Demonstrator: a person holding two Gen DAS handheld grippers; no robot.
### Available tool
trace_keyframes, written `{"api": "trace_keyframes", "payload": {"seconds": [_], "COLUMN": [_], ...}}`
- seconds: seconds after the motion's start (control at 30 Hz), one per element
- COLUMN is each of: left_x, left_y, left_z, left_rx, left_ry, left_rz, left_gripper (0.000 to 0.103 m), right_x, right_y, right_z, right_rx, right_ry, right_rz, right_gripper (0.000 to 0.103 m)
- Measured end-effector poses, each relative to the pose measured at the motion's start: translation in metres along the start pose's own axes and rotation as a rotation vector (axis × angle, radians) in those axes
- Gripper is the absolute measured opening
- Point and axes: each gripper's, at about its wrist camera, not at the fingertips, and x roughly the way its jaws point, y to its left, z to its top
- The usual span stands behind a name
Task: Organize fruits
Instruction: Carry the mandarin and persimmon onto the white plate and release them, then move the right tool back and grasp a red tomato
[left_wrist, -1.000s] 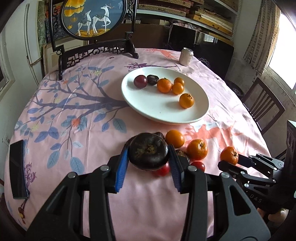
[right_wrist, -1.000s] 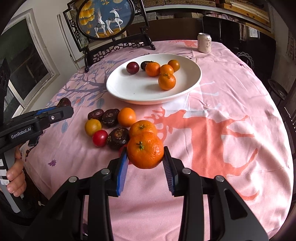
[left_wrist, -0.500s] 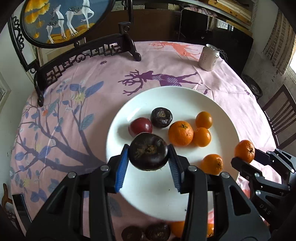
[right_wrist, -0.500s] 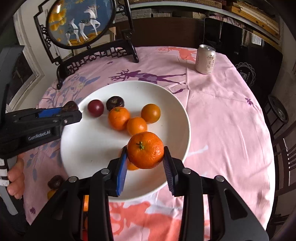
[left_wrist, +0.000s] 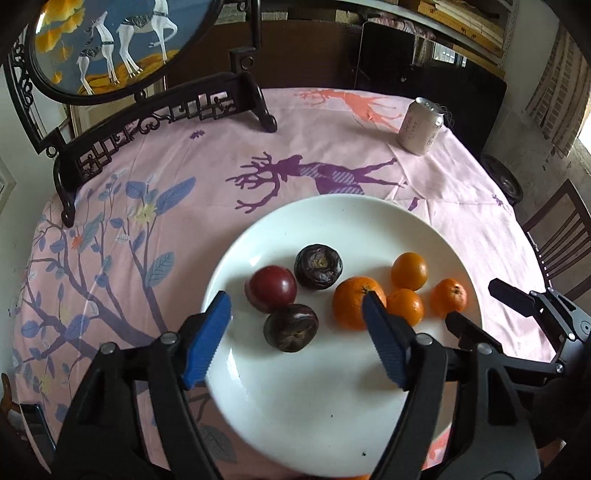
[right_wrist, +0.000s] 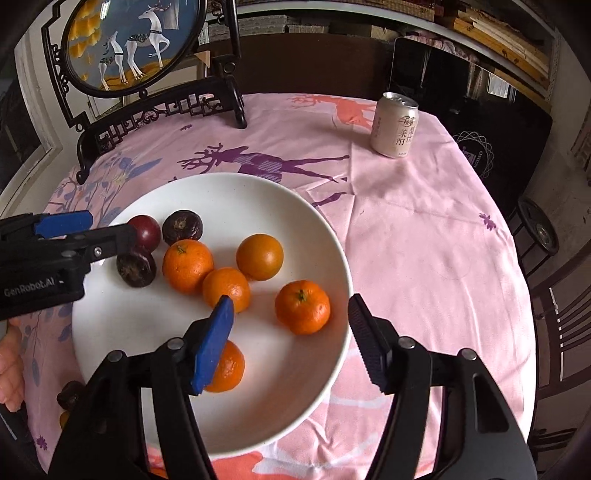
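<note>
A white plate on the pink tablecloth holds several oranges, a red plum and two dark wrinkled fruits. My left gripper hovers over the plate with its jaws opening. One dark fruit lies on the plate between them, clear of both blue pads. My right gripper is over the plate's right half, and its jaws are opening too. A mandarin rests on the plate between its fingers, untouched. Another orange is half hidden behind its left finger.
A drink can stands at the far right of the table. A round deer picture on a black carved stand fills the far left. Loose fruit lies on the cloth left of the plate. A chair is at the right.
Both grippers carried their fruit from the loose pile to above the plate. Both jaws then spread, and the dark fruit and the mandarin now lie on the plate.
</note>
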Motion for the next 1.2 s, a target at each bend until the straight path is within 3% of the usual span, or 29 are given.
{"api": "trace_keyframes", "payload": {"seconds": [0.1, 0.23, 0.27, 0.4, 0.5, 0.93, 1.03, 1.2], "left_x": [-0.036, -0.083, -0.093, -0.117, -0.122, -0.140, -0.140, -0.134], "left_y": [0.008, 0.012, 0.012, 0.012, 0.011, 0.018, 0.025, 0.049], "left_z": [-0.021, -0.078, -0.096, -0.156, -0.184, -0.208, -0.211, -0.217], "left_rx": [-0.010, -0.014, -0.013, -0.024, -0.024, -0.045, -0.055, -0.106], "left_ry": [-0.054, -0.118, -0.130, -0.160, -0.142, -0.157, -0.159, -0.140], "left_rz": [0.024, 0.024, 0.023, 0.021, 0.015, 0.008, 0.025, 0.057], "left_gripper": [0.087, 0.095, 0.097, 0.097, 0.097, 0.097, 0.097, 0.097], "right_x": [-0.030, -0.077, -0.087, -0.112, -0.125, -0.151, -0.145, -0.109], "right_y": [0.002, 0.016, 0.021, 0.033, 0.043, 0.072, 0.076, 0.092], "right_z": [-0.019, -0.070, -0.084, -0.131, -0.147, -0.159, -0.165, -0.182], "right_rx": [0.009, 0.004, 0.008, 0.059, 0.064, 0.016, 0.008, -0.028], "right_ry": [-0.015, -0.067, -0.084, -0.110, -0.113, -0.150, -0.128, -0.015], "right_rz": [0.019, 0.036, 0.040, 0.041, 0.054, 0.040, 0.043, 0.075], "right_gripper": [0.068, 0.094, 0.097, 0.097, 0.097, 0.097, 0.097, 0.097]}}
